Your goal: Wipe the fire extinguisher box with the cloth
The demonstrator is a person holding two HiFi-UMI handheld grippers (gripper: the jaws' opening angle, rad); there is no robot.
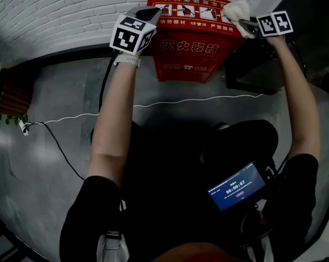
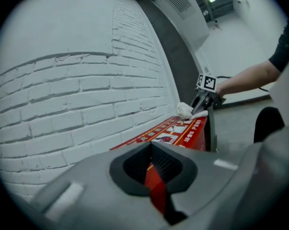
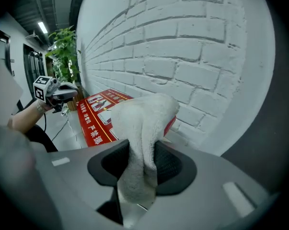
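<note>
The red fire extinguisher box (image 1: pixel 189 53) stands on the floor against the white brick wall. My right gripper (image 1: pixel 246 25) is shut on a white cloth (image 1: pixel 236 10) and holds it on the box's top right corner. In the right gripper view the cloth (image 3: pixel 144 128) bulges out between the jaws, over the red lid (image 3: pixel 94 114). My left gripper (image 1: pixel 150 14) rests at the top left corner of the box. Its jaws stand close together, and a thin strip of red shows in the slit (image 2: pixel 154 169). The left gripper view shows the cloth (image 2: pixel 185 110) at the far end of the lid (image 2: pixel 182 128).
A black case (image 1: pixel 257 67) sits right of the box. A thin white cable (image 1: pixel 180 101) runs across the grey floor in front. A plant in a pot (image 1: pixel 6 100) is far left. A small screen (image 1: pixel 238 187) hangs at the person's waist.
</note>
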